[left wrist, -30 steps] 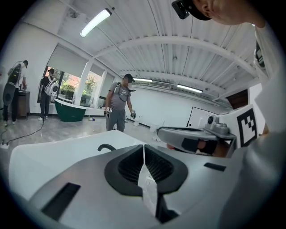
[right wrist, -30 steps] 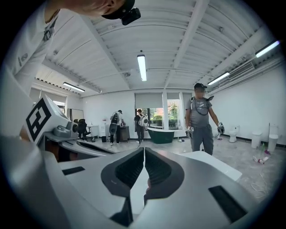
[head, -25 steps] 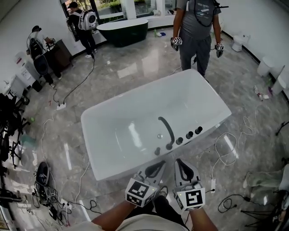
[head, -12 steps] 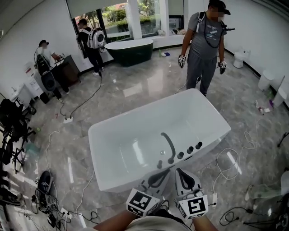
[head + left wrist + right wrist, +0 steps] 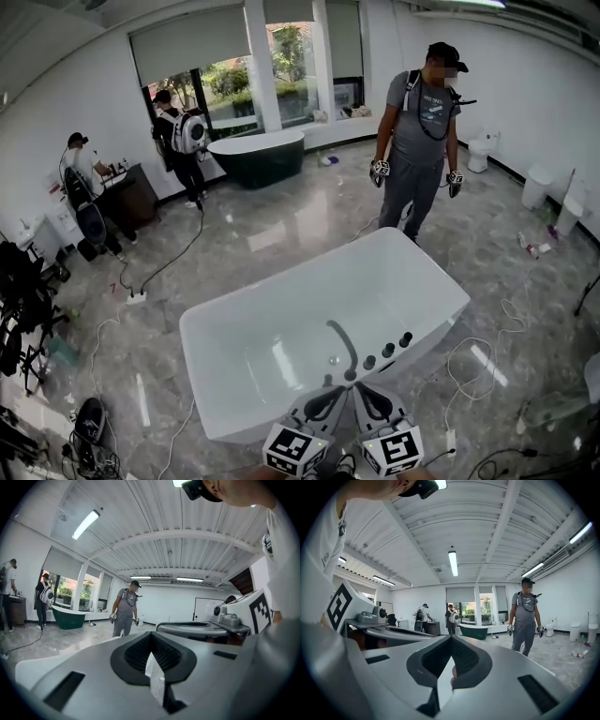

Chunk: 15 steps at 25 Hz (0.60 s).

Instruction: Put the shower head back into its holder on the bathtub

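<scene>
both tools sit at the very bottom of the head view, side by side and nearly touching, just in front of the near rim of the white bathtub (image 5: 220,403). the left tool (image 5: 333,394) has its jaws pressed together with nothing between them. its own view shows only the dark pads meeting. same for the right tool (image 5: 364,394): jaws closed tight and empty, pointing out roughly level across the room.

the shower head (image 5: 343,345) looks to be the dark curved piece that arches from the tub's near rim out over the basin, right next to a row of three dark knobs (image 5: 387,351) on that rim. it's apart from both tools, and it's too small for me to tell whether it's properly seated in a holder.

around it, a person in a grey shirt and dark cap (image 5: 419,122) stands on the far side of the tub with a tool in each hand. a dark green tub (image 5: 255,155) sits by the windows, with two more people near it — one with a backpack (image 5: 183,141), one by a dark cabinet (image 5: 84,178). white cables (image 5: 473,361) loop over the marble floor (image 5: 281,225) to the right of the tub.
</scene>
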Each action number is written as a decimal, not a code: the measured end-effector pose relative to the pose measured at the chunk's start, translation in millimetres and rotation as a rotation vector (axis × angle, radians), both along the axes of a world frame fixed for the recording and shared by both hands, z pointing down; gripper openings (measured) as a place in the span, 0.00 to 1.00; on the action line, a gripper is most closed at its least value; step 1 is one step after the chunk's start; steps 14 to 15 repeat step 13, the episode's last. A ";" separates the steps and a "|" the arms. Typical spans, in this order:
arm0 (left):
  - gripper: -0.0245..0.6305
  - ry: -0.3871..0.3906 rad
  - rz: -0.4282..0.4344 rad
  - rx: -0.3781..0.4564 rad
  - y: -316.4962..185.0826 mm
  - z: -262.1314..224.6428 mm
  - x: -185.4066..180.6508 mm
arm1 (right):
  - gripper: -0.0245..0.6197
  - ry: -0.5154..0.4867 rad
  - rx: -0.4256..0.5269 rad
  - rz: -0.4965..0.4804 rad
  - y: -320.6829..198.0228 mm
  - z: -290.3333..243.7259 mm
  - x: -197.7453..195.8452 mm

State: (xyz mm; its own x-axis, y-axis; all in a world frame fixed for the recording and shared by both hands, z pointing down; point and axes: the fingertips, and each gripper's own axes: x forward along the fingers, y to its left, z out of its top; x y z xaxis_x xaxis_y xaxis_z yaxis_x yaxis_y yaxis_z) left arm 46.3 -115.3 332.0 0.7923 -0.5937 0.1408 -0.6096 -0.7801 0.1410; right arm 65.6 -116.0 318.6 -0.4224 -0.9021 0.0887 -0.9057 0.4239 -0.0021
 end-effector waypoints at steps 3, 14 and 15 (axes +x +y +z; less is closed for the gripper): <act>0.04 -0.001 0.003 0.001 2.9 2.1 2.5 | 0.06 -0.001 -0.004 0.008 2.0 3.1 3.2; 0.05 0.005 -0.016 0.006 -2.6 3.3 -6.7 | 0.06 0.001 -0.002 0.004 -5.4 4.9 -3.7; 0.05 0.005 -0.016 0.006 -2.6 3.3 -6.7 | 0.06 0.001 -0.002 0.004 -5.4 4.9 -3.7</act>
